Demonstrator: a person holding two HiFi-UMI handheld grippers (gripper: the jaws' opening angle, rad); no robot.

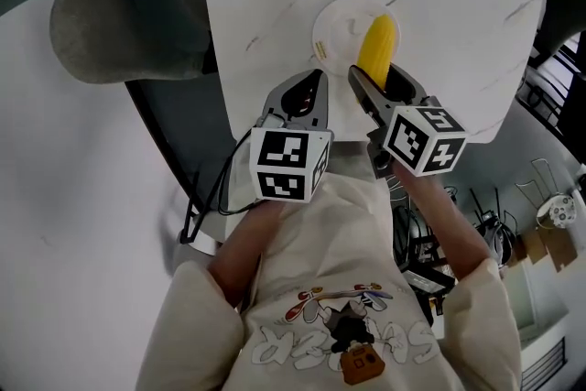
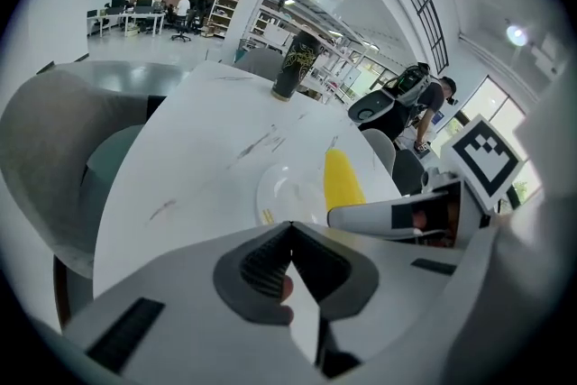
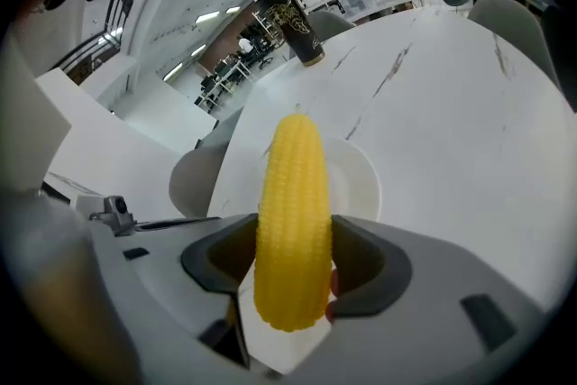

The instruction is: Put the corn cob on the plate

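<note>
the right gripper (image 3: 293, 261) was found closed on the corn cob (image 3: 293, 221), clamping it across its thick end, so that most of the cob's length projected forward beyond the jaws. held this way, the pointed end led toward the plate (image 3: 356, 180), which is judged to suit laying the cob down lengthwise. in the head view the cob's forward part overlapped the plate's rim at about 3 o'clock. whether it touched the plate or was above it could not be determined. the cob was therefore in the gripper and not yet released, and the task was judged near its final step. the left gripper (image 2: 290, 228) was shut with nothing between its jaws. it sat at 9 o'clock of the right gripper, short of the plate and apparently idle, kept off the approach line. the plate was bare and lay on the white, grey-streaked desk (image 1: 439, 23), near the person's edge. a dark cup (image 3: 300, 36) stood at the desk's far end, at 12 o'clock from the plate and well apart from it. a grey chair (image 1: 119, 5) stood off the desk at about 10 o'clock. nothing lay between cob and plate. the one hazard noted was the cob rolling off the rim on release, since it overhung the plate's edge rather than its middle.
</note>
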